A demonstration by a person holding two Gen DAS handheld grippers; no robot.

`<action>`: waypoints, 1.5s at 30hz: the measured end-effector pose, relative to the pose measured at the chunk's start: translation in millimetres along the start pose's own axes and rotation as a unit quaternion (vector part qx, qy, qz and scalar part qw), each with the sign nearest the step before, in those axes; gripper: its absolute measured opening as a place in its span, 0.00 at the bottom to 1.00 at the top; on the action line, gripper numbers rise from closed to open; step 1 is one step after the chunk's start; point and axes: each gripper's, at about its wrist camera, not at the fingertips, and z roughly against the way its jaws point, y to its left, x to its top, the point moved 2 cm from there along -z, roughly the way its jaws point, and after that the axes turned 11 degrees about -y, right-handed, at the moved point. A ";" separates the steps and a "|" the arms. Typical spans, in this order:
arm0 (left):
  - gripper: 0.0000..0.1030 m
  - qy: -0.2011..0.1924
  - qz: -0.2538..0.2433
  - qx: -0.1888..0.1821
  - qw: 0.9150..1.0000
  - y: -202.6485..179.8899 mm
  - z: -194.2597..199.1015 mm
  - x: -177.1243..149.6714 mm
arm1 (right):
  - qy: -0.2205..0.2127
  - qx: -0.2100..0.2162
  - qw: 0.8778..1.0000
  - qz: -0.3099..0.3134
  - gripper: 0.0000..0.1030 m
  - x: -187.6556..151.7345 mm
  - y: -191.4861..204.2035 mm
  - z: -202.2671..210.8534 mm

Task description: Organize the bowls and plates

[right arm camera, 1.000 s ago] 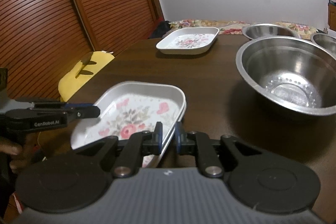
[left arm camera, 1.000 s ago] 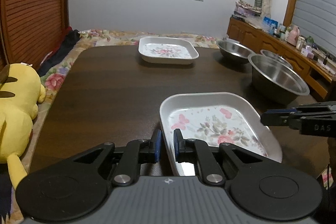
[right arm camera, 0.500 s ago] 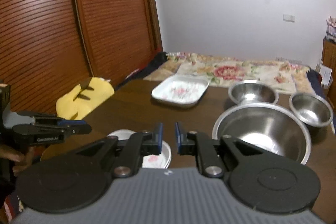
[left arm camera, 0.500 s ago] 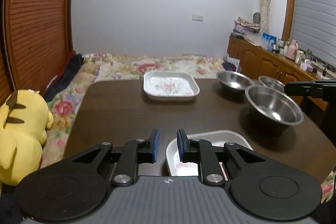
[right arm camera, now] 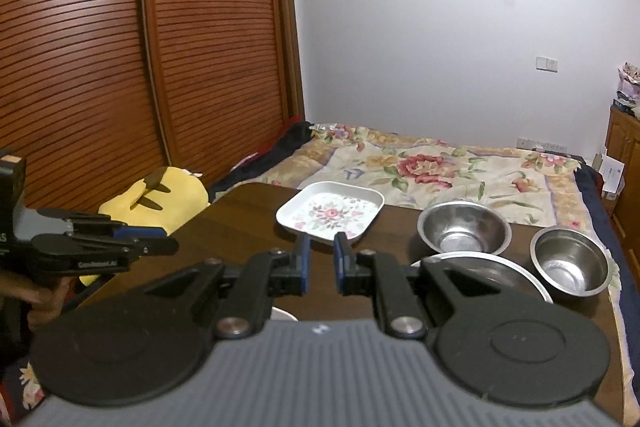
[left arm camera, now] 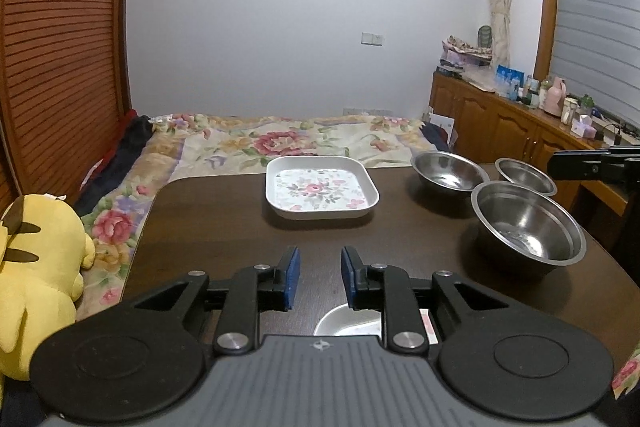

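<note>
Left wrist view: the left gripper (left arm camera: 316, 281) hangs above the dark brown wooden surface (left arm camera: 224, 227), tipped a little downward.
Left gripper state: its jaws are opening, the blue pads (left arm camera: 293, 277) apart with nothing between them.
Near plate: a white rectangular plate with a floral print (left arm camera: 348, 323) lies just under and behind the fingertips, mostly hidden by the gripper body.
Far plate: a second white rectangular floral plate (left arm camera: 320, 191) sits straight ahead of the left gripper, well apart, near the far edge of the surface.
Bowls: a large stainless-steel bowl (left arm camera: 528, 227) stands ahead and to the right; a medium steel bowl (left arm camera: 448, 173) and a small steel bowl (left arm camera: 525, 177) stand beyond it, all upright.
Right wrist view: the right gripper (right arm camera: 320, 267) points toward the far plate, its jaws nearly together and gripping nothing.
Other hand: the left gripper shows at this view's left edge, held by a person's hand (right arm camera: 44, 297).
Surroundings: a yellow plush toy (left arm camera: 36, 287) lies left of the surface, and a bed with a floral cover (right arm camera: 460, 167) lies beyond it.
</note>
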 end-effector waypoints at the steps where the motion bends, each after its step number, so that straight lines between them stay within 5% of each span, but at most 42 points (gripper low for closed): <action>1: 0.24 0.001 -0.001 0.000 1.000 1.0 -2.8 0.5 | 0.001 0.001 1.000 -0.001 0.15 0.2 -0.3 -2.4; 14: 0.29 0.007 -0.008 0.009 1.000 22.4 -58.1 26.3 | 0.022 0.014 1.000 -0.003 0.15 9.9 -7.5 -45.9; 31: 0.36 0.050 -0.005 0.003 0.999 51.6 -151.3 37.9 | 0.118 0.019 0.991 -0.052 0.15 13.5 -32.8 -150.8; 37: 0.37 0.065 0.003 -0.005 0.998 60.7 -187.4 33.3 | 0.151 0.007 0.986 -0.066 0.29 4.3 -47.1 -183.5; 45: 0.38 0.086 0.017 -0.012 0.996 73.5 -221.0 24.8 | 0.187 -0.007 0.979 -0.075 0.29 -9.8 -63.7 -221.4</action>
